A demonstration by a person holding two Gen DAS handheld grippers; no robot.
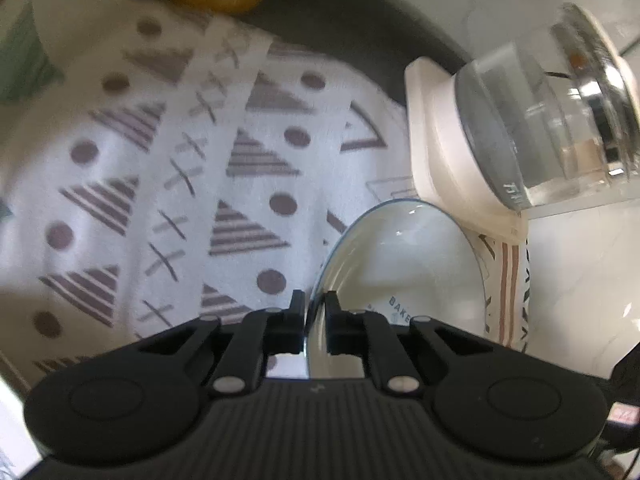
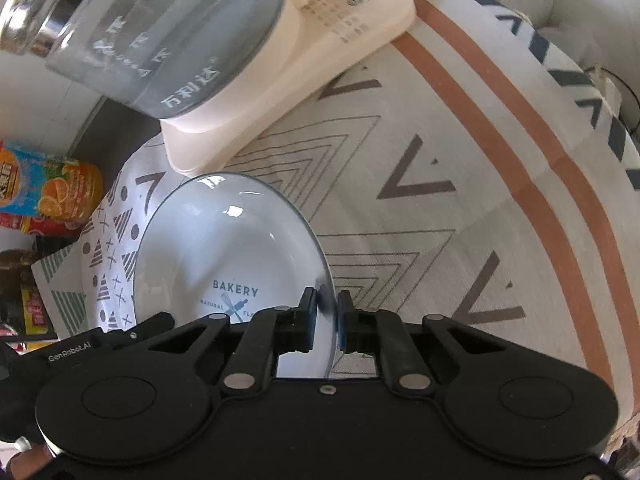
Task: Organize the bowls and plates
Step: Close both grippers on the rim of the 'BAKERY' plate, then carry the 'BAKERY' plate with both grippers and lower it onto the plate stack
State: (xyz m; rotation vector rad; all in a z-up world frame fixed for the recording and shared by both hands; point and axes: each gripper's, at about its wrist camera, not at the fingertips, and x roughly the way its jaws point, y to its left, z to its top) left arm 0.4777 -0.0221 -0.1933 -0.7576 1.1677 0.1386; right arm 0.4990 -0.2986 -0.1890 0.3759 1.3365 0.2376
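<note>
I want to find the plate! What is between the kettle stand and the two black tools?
The white bakery plate lies between the kettle stand and the tools; the right tool and left tool each clamp its rim, shown in both wrist views.

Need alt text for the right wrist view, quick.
The right gripper is shut on the rim of a white "BAKERY" plate lying on a patterned cloth. Behind stands a glass kettle on its cream base.

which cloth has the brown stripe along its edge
The chevron cloth under the kettle base, right of the plate. Two brown bands curve along its border; the other cloth shows only dots, crosses and striped triangles.
</note>
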